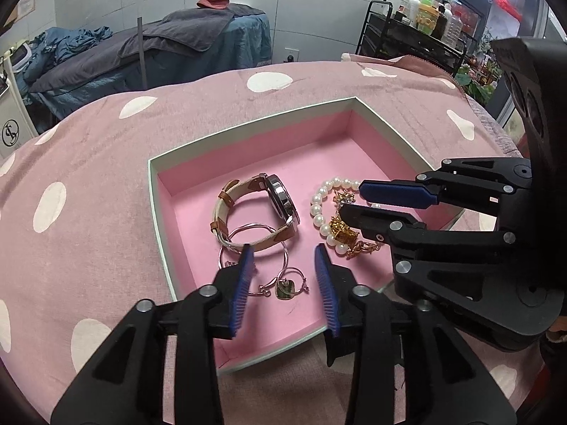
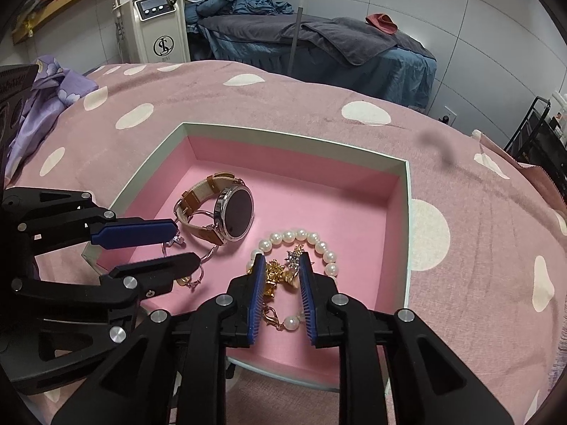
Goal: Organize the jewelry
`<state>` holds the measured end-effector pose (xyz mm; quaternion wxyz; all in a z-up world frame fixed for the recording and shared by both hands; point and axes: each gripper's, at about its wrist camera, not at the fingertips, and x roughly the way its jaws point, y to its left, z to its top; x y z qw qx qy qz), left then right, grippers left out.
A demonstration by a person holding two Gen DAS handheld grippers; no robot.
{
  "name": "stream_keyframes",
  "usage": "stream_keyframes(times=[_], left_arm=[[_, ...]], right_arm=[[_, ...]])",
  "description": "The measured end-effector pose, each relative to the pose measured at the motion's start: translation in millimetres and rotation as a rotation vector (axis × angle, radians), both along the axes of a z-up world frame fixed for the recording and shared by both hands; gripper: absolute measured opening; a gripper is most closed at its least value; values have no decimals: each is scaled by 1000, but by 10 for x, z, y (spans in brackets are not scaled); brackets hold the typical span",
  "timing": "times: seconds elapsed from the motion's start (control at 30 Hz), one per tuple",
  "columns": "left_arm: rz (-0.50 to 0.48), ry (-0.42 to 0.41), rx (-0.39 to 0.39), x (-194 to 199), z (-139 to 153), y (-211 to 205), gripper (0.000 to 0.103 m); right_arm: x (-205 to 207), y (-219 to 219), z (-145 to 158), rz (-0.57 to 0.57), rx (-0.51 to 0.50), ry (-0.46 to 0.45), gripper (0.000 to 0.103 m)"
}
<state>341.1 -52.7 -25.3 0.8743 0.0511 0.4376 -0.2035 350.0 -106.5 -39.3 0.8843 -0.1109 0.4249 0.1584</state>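
- The jewelry lies in the pink-lined box (image 1: 161, 191) on my dotted bed (image 1: 88, 163): watch (image 2: 226, 212), pearls (image 2: 312, 241), hoops (image 1: 280, 276).
- My left claw (image 1: 283, 276) gapes over the hoops; my right claw (image 2: 281, 283) gapes, straddling the gold charms (image 2: 274, 272).
- Only the right view shows a machine (image 2: 156, 17) with a round monogram.

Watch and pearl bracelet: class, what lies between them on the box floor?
Only bare pink floor separates the watch from the pearl bracelet, clearest in the right wrist view.
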Motion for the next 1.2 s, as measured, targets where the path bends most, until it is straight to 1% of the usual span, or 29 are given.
stream_keyframes(times=[0.13,0.17,0.2,0.23,0.3,0.33,0.37,0.4,0.43,0.47,0.57,0.67,0.77,0.93,1.03,1.2], left_arm=[[10,-47,7,-66,102,40,57],[12,-64,12,-95,142,58,61],[18,-91,23,-138,196,76,67],[29,-118,36,-180,247,101,71],[66,-187,68,-297,364,156,83],[86,-221,84,-355,418,185,86],[109,-255,98,-425,469,222,89],[129,-278,103,-485,508,259,92],[148,-297,99,-553,541,300,93],[165,-311,86,-632,571,344,94],[205,-362,44,-879,646,456,97],[233,-396,17,-1131,665,513,97],[252,-407,-16,-1377,639,557,97],[309,-442,-36,-1804,568,612,97],[338,-457,-73,-2061,487,628,97],[363,-498,-112,-2494,381,619,97]], right_arm=[[-62,-37,125,-4,-9,-60,27],[-82,-62,173,-8,-14,-81,31],[-114,-96,233,-18,-18,-109,37],[-144,-133,295,-27,-16,-135,40],[-211,-222,416,-47,0,-177,56],[-267,-279,485,-66,10,-205,60],[-320,-327,538,-80,19,-226,69],[-391,-379,594,-90,28,-246,76],[-453,-416,633,-98,32,-262,79],[-523,-448,669,-109,34,-279,86],[-780,-523,752,-115,65,-322,96],[-1047,-565,772,-119,106,-348,96],[-1308,-583,740,-122,134,-376,96],[-1717,-565,595,-126,126,-415,96],[-1946,-560,519,-131,128,-433,96],[-2311,-524,420,-135,118,-470,96]])
